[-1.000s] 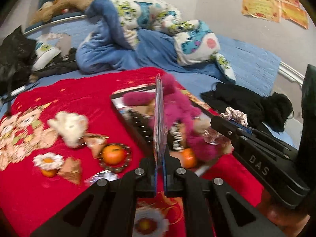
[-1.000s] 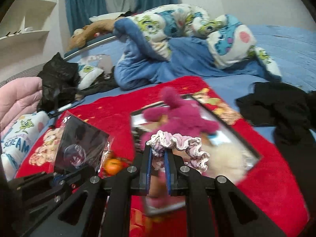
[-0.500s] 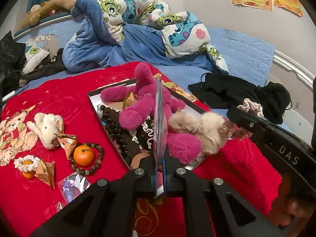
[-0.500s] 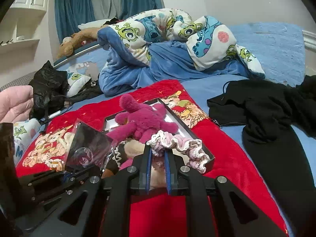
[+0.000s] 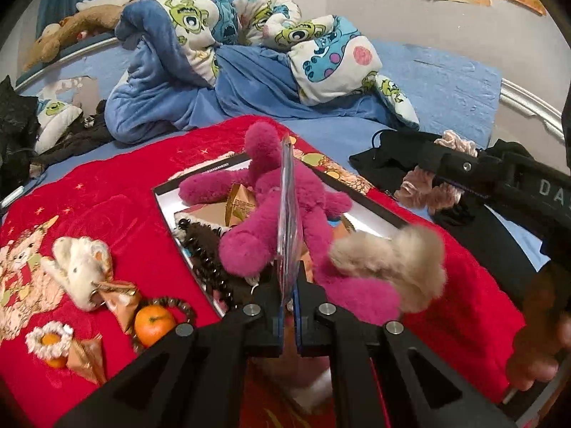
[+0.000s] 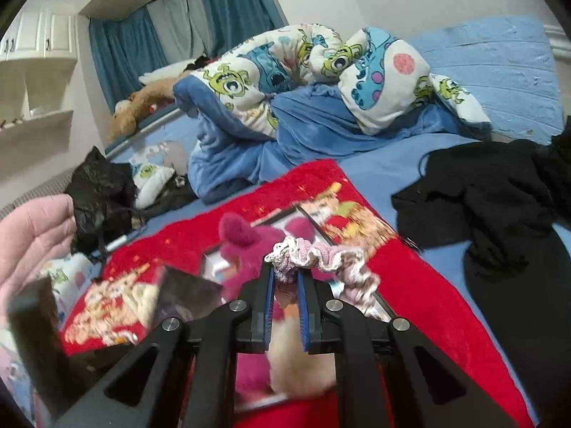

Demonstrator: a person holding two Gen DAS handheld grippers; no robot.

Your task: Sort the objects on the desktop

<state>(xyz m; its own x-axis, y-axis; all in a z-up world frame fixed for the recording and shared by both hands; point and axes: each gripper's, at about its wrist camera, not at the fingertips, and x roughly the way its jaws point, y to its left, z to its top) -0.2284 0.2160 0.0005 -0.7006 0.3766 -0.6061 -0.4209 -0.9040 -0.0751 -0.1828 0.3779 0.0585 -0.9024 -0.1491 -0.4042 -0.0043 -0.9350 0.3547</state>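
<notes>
above a red plush blanket spread on a blue bed, the left gripper pinches a thin clear plastic-sleeved card upright, edge-on, jaws closed tight on its lower edge. the right gripper clamps a frilly pink-and-white crocheted scrunchie, most of it draped off to the right of the tips. below both sits a shallow black-rimmed rectangular tray holding a magenta plush toy, a beige fluffy toy and dark beads. left of the tray on the blanket lie a small white plush animal, gold foil packets and an orange tangerine ringed by a bead bracelet.
</notes>
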